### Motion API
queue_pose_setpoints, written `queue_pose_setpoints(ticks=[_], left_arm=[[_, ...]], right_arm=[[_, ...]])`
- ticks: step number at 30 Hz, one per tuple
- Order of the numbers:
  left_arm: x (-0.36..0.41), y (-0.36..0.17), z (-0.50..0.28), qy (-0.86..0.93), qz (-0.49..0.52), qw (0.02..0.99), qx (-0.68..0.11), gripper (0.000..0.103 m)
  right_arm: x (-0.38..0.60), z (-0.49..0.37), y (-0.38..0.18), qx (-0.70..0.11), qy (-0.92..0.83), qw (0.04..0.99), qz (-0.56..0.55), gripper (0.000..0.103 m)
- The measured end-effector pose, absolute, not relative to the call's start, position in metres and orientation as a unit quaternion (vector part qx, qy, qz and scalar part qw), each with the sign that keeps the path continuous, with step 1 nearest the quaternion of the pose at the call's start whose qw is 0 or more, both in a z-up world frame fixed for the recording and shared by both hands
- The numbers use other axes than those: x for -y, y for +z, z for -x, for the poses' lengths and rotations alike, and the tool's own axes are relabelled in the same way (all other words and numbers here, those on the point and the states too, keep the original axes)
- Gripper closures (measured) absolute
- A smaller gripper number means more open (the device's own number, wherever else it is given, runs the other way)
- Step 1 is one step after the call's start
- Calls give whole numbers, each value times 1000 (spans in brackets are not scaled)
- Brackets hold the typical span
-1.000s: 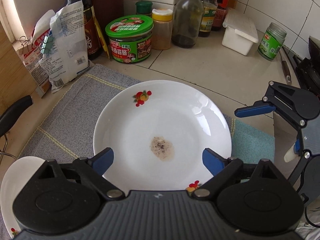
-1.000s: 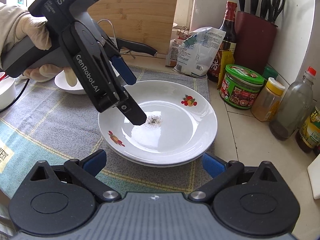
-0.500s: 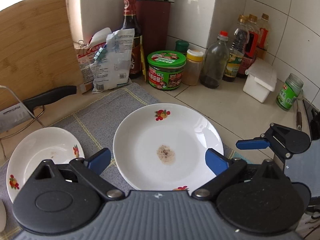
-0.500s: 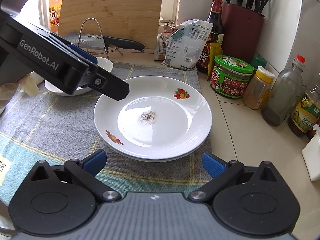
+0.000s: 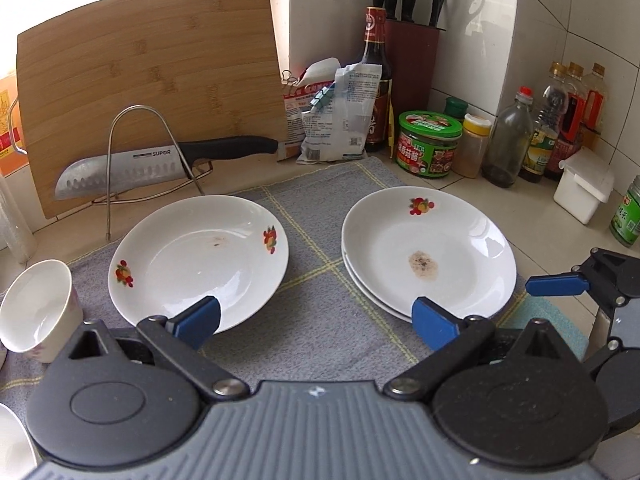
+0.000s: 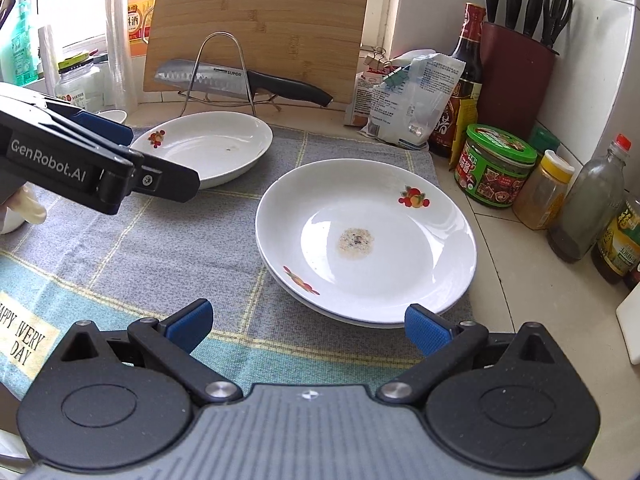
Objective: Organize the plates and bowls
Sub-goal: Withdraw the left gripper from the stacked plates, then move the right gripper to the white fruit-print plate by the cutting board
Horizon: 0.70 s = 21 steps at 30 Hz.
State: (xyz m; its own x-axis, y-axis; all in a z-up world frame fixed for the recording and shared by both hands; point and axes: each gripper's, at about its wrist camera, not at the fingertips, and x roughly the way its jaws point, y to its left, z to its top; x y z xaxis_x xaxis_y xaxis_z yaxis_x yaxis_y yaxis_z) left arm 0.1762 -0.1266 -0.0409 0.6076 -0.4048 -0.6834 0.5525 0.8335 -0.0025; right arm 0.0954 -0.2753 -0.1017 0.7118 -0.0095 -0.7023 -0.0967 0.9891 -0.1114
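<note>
1. Stacked plates (image 6: 366, 240): two nested, on cloth (image 5: 328, 320) at counter's right; consolidated for storage.
2. Single plate (image 5: 200, 258): left on cloth, probably next to stack.
3. Left tongs (image 5: 316, 320): just widened, empty.
4. Right tongs (image 6: 308, 328): wide, empty.

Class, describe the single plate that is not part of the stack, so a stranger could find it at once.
Start at the wooden cutting board against the wall, then the knife on its wire stand. The single plate lies just before them on the grey cloth. Unlike the stacked plates, nothing lies beneath it.
</note>
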Motion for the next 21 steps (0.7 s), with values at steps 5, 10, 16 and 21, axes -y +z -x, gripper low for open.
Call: queue_pose_setpoints(ticks=[5,10,16,21], left_arm=[[102,-53,-186,-249,-110,897,-348,2],[77,-69,-200,-229,-101,895,-369,2],[59,-94,-211,-234,-98,880,-402,2],[56,-107,-220,-230,-90,876,-414,2]], right_arm=[[256,-105,-97,-387,9,919,80,0],[239,-117,-86,-384,5,918,96,0],[220,-143,-77,-392,10,915,94,0],[207,-167,-73,-402,28,910,98,0]])
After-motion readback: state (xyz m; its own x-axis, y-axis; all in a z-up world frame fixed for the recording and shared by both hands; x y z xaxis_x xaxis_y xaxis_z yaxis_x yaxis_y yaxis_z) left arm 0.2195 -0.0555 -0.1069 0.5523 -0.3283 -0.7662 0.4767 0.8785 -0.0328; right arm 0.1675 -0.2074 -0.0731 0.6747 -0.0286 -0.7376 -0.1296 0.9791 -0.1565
